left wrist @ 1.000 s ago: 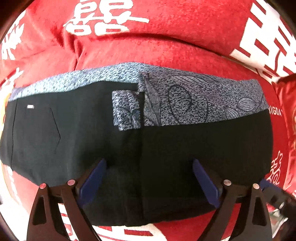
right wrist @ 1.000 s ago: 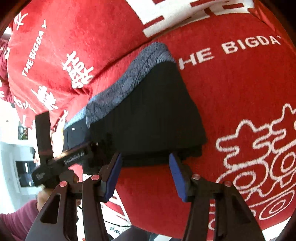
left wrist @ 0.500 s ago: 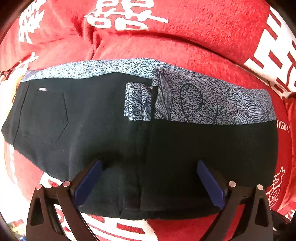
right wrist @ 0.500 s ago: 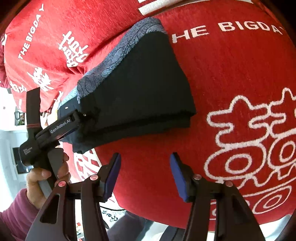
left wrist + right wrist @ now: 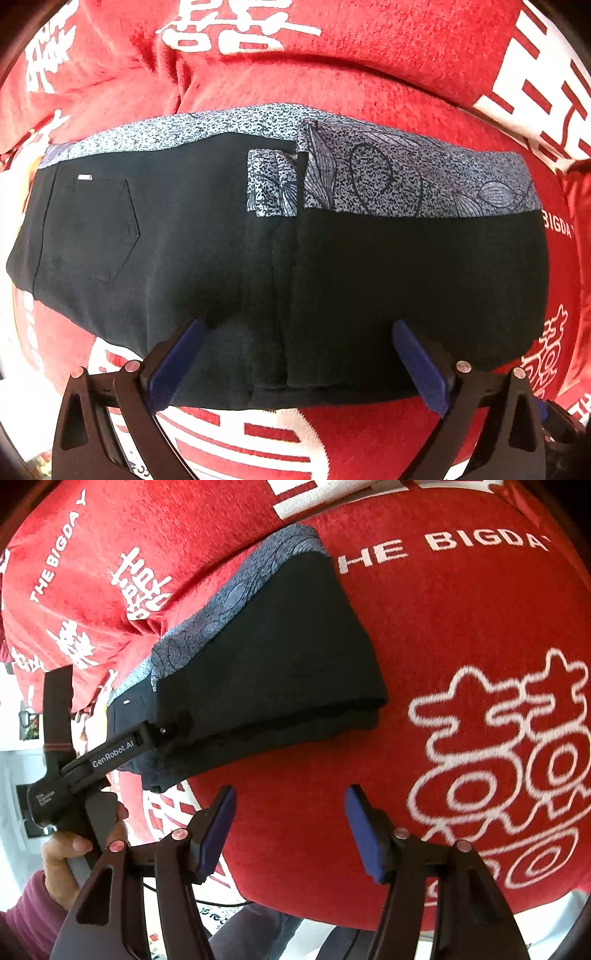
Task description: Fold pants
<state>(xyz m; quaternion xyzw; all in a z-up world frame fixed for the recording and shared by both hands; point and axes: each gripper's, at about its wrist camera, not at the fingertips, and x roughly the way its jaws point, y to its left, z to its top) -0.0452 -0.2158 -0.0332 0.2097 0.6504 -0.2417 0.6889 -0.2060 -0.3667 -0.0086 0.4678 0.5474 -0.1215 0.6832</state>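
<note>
Bright, even daylight; strong fisheye bend

Colours are saturated, shadows soft, the black pants (image 5: 332,280) lose fold detail, corners vignette dark, and the lower-left edges blow out white.

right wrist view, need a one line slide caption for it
Open right tongs hover over the red blanket beside the folded black pants, the left tongs at their near edge.

Left wrist: facing the folded pants (image 5: 295,258) closely, near edge-on. Right wrist: viewing sidelong, farther back; sharing pants (image 5: 266,657).
</note>
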